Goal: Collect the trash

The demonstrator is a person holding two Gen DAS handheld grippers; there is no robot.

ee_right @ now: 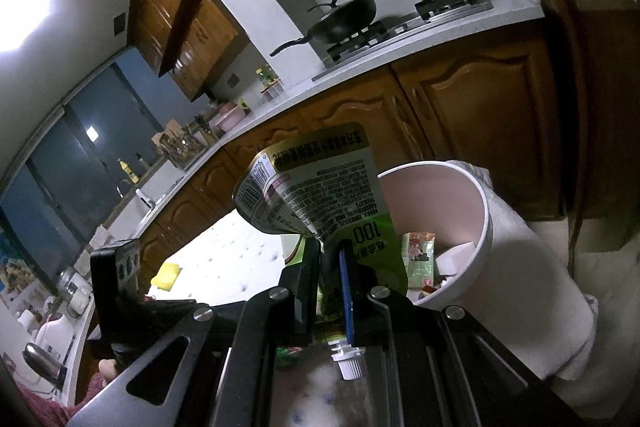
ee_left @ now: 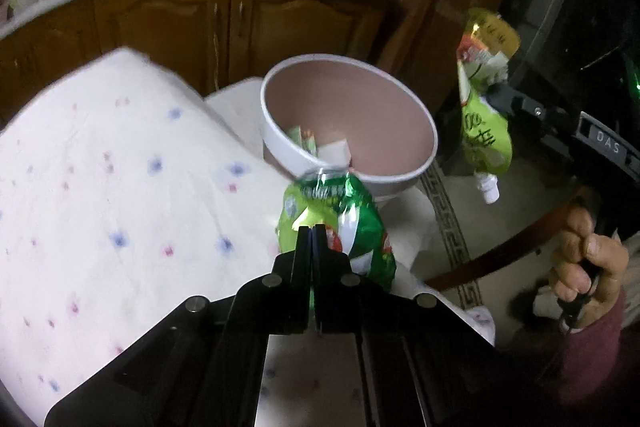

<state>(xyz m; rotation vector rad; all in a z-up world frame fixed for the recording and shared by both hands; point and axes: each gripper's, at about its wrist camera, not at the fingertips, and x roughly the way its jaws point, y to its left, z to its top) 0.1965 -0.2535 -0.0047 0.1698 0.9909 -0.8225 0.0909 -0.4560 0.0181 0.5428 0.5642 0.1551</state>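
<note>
Kitchen table, white bin; left jaws clamped on green wrapper, right on spouted pouch.

Two gripper-mounted fisheye cameras look steeply down and close, both sharing the white bin, centre frame left, lower right right.

Left gripper: jaws pressed together, angled steeply down. Right gripper: jaws nearly closed, tilted slightly down. Right hand wraps its handle.
</note>
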